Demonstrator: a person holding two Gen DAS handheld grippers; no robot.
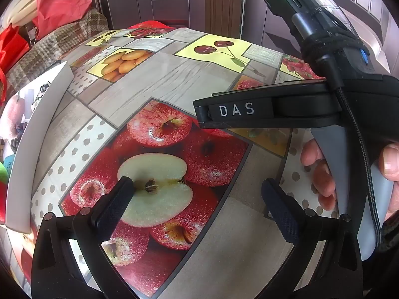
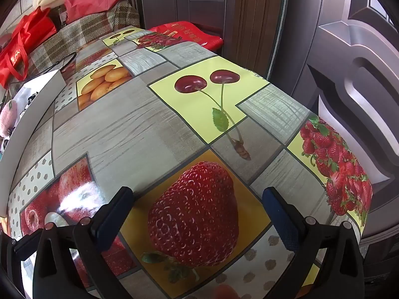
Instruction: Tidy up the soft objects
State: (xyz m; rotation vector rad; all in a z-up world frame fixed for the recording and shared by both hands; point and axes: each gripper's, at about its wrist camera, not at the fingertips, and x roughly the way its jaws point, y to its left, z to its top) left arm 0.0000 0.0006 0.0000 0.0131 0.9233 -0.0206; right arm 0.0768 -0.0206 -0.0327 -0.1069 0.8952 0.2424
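Note:
A white box (image 1: pixel 37 129) stands at the table's left edge. Soft toys lie inside it: a pink plush (image 1: pixel 11 117) and something green (image 1: pixel 3 172), mostly cut off by the frame. My left gripper (image 1: pixel 197 184) hangs open over the printed apple picture, with nothing between its fingers. The right gripper's black body (image 1: pixel 249 111) crosses the left wrist view at the right, held by a hand (image 1: pixel 321 174). My right gripper (image 2: pixel 198 191) is open above the printed strawberry, holding nothing. From there the white box (image 2: pixel 32 104) and the pink plush (image 2: pixel 8 117) show far left.
A fruit-print cloth covers the table (image 2: pixel 139 124), which drops off at the right and far edges. Behind are a plaid cushion (image 2: pixel 94 30), red bags (image 2: pixel 22 47), another red bag (image 2: pixel 189 35) and a dark door (image 2: pixel 349 74).

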